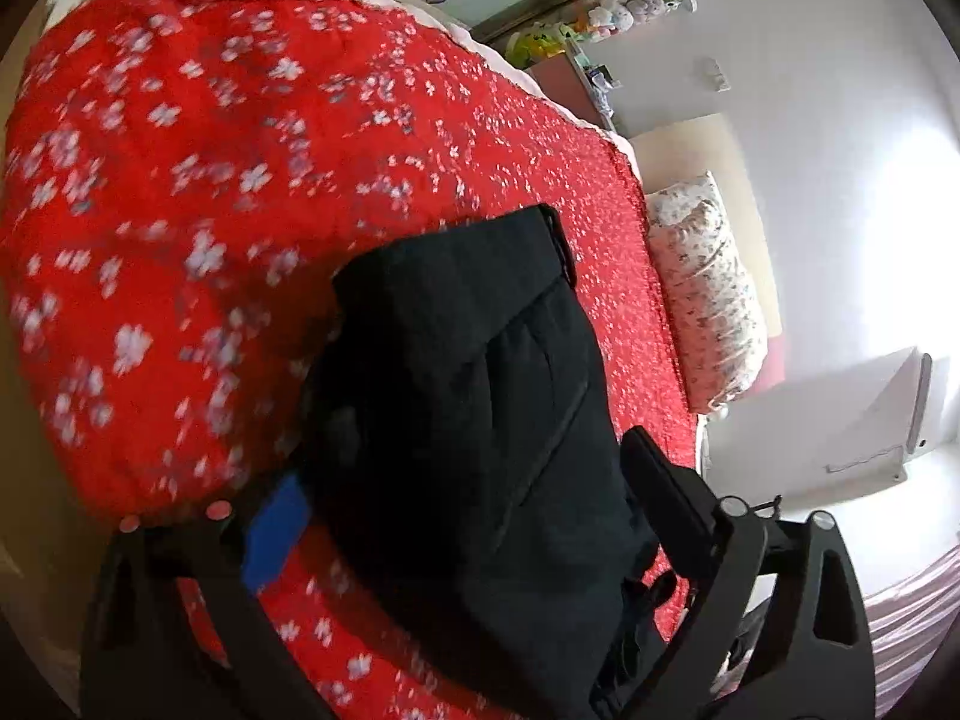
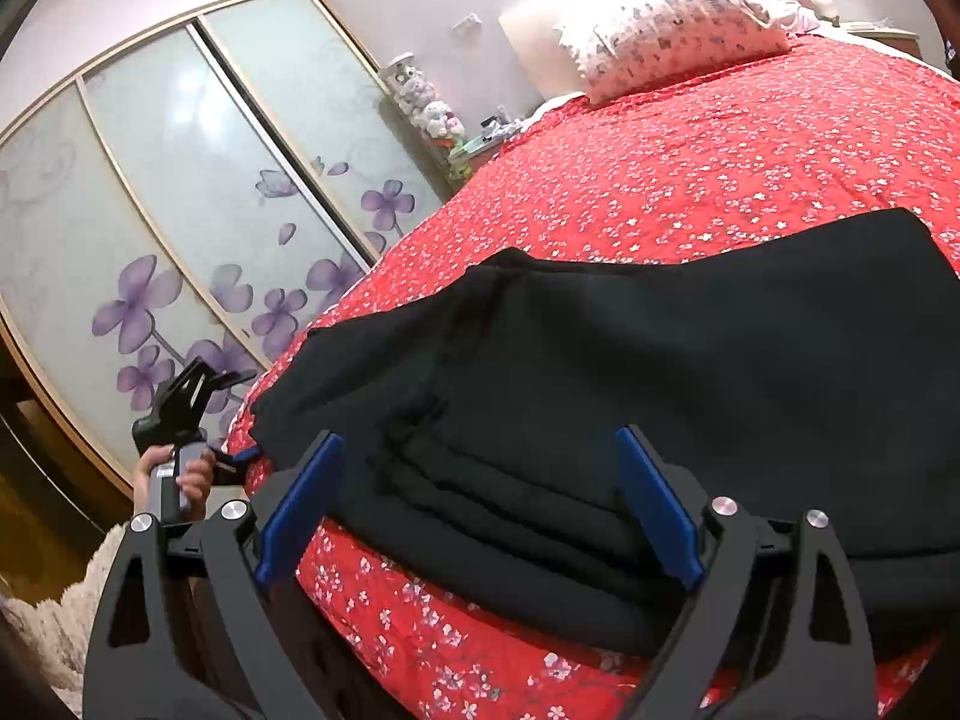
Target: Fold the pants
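Observation:
Black pants [image 2: 660, 360] lie folded in a thick stack on the red flowered bedspread [image 2: 720, 168]. My right gripper [image 2: 480, 462] hovers over their near edge, open, with its blue pads [image 2: 297, 510] on either side of the layered folds and not pressing on them. In the left wrist view the pants [image 1: 480, 390] fill the gap of my left gripper [image 1: 474, 444], which is open wide; the view is blurred. From the right wrist view the left gripper [image 2: 234, 414] is at the stack's left corner, rolled on its side and held by a hand [image 2: 192, 480].
A flowered pillow [image 2: 672, 24] lies at the head of the bed. Sliding wardrobe doors [image 2: 180, 210] with purple flowers stand past the bed's left side, and a shelf with soft toys [image 2: 432, 114] beside them. A fluffy rug [image 2: 66, 600] shows on the floor.

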The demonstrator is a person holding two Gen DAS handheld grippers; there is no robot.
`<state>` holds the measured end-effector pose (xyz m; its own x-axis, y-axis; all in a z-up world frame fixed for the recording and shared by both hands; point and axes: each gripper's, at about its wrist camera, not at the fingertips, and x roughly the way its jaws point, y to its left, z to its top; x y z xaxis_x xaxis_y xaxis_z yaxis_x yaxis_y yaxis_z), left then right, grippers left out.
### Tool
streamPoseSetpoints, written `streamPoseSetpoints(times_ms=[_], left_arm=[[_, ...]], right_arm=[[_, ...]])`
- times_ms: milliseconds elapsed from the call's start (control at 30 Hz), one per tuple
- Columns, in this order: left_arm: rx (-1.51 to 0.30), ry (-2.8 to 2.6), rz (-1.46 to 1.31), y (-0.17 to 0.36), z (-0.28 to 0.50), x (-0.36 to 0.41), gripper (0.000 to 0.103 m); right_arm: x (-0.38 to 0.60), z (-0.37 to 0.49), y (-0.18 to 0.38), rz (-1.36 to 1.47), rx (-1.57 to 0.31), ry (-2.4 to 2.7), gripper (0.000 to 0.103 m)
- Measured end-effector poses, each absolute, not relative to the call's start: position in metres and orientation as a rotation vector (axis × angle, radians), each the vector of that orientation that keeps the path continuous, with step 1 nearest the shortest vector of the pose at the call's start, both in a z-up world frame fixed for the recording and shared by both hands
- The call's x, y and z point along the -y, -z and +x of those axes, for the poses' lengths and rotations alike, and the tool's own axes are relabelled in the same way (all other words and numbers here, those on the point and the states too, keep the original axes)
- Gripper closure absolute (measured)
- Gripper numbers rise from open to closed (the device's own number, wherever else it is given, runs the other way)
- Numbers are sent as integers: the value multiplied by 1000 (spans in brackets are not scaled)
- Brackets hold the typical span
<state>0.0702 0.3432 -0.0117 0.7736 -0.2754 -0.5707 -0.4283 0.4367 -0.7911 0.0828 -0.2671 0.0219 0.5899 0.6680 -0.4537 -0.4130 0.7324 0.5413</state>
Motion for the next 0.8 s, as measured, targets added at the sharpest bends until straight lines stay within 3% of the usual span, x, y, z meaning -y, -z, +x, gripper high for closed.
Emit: streamPoseSetpoints(times_ms=[333, 600, 667, 800], left_arm=[[-707, -118, -1018, 0, 75, -341, 49], [-716, -163, -1076, 15, 81, -348, 53], [-711, -170, -1050, 11, 74, -345, 71], [-680, -163, -954, -8, 72, -337, 81]], right_arm=[[264, 84, -18, 385, -703, -652, 10], [265, 84, -18, 374, -710, -650, 10], [267, 83, -19, 378, -705, -648, 10], [274, 81, -22, 406, -683, -642, 10]])
